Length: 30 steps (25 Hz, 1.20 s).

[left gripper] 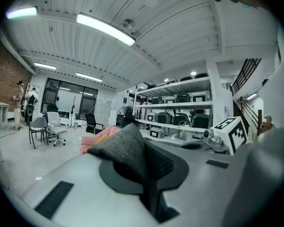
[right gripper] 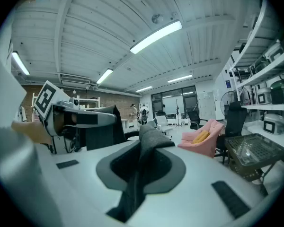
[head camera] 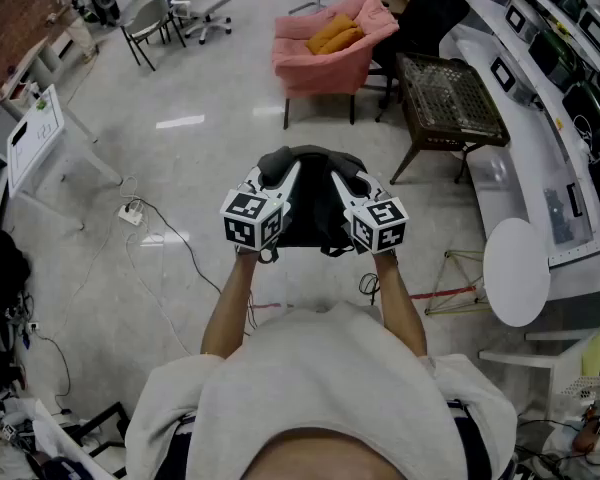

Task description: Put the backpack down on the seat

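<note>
Arms [head camera: 230,303] out front, left gripper [head camera: 283,180] and right gripper [head camera: 342,182] each clamped tight on the dark backpack [head camera: 311,213], held up over the floor, pink armchair [head camera: 320,58] well off at the far side

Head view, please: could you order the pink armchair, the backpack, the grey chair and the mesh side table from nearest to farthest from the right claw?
1. The backpack: held in the right claw itself.
2. The mesh side table: ahead, to the right.
3. The pink armchair: farther ahead, left of that table.
4. The grey chair: farthest, far upper left.
</note>
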Tool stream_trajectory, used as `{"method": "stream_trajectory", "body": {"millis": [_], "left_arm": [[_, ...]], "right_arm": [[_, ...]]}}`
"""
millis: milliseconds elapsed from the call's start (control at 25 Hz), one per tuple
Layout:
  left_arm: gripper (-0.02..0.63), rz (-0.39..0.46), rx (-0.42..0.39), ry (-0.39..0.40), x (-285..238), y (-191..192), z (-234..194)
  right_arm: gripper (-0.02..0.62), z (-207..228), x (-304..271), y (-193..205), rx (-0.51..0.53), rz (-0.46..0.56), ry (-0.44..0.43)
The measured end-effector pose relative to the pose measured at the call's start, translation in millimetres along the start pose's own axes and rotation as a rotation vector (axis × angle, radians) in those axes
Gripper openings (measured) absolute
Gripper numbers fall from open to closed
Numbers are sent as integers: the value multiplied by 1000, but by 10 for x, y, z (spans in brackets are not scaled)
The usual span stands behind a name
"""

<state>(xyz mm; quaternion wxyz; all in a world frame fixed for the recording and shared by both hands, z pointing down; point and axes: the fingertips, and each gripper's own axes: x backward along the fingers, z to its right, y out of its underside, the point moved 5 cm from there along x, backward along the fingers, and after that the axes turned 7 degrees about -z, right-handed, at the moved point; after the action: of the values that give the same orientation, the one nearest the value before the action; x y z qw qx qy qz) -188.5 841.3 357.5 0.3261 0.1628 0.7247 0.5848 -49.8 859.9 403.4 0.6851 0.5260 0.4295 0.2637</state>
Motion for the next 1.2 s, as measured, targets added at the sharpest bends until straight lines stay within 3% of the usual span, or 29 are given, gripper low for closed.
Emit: {"method": "stream_trajectory", "body": {"millis": [840,1200], "left_arm": [[31,-13,23,-11,-208,64,506],[31,-26,46,-24,-462,126,516]], "right_arm": [[26,272,402,287,-22,-22,-21],[28,524,320,390,-46,-30,-41]]}}
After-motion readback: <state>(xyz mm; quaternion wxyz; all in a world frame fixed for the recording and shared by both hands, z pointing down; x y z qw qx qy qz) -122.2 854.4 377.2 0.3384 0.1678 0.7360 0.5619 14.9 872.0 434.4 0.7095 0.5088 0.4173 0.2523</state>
